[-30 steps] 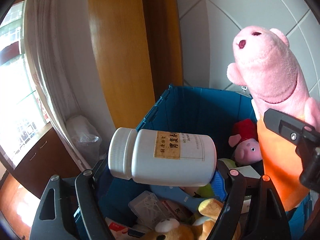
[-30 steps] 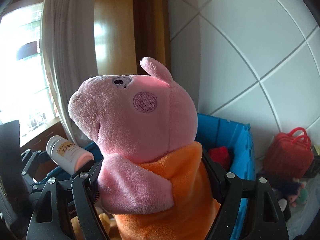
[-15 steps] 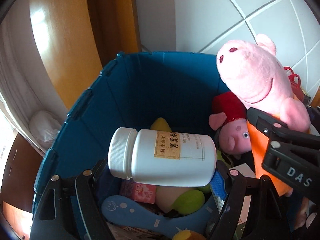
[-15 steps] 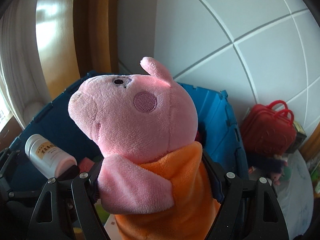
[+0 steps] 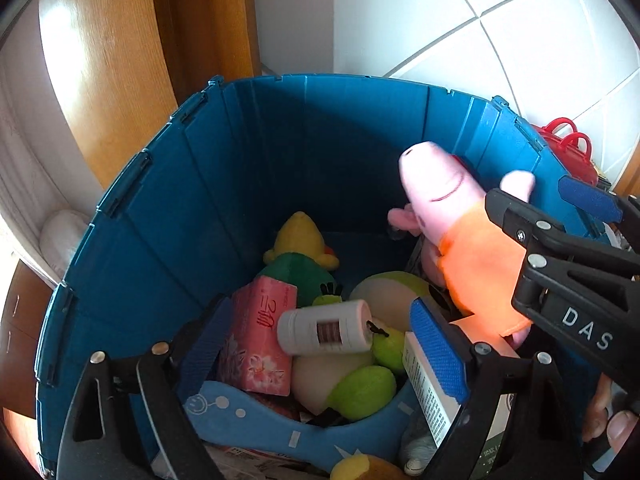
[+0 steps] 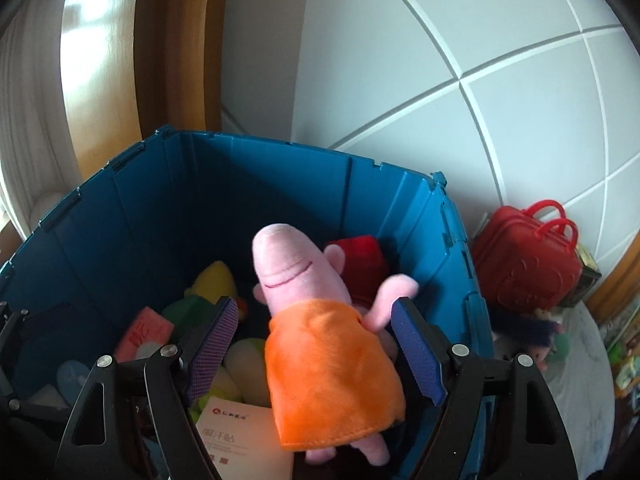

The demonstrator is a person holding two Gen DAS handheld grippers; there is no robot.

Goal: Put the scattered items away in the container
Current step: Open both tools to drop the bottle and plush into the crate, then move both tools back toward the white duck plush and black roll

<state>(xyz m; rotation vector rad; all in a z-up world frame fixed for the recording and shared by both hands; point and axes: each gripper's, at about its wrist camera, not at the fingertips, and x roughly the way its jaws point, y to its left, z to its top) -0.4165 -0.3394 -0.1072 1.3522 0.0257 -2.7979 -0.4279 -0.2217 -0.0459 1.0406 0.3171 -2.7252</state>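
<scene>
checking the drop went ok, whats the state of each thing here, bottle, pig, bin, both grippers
white plastic pill bottle: released, capped, lying on its side on the toys in the bin
pink plush pig in orange dress: between the right pads, apparently clear of both
blue plastic bin: open-topped, partly filled
left gripper: jaws have just been opening, nothing between them
right gripper: open around the pig
red toy suitcase: closed, on the floor outside the bin
</scene>
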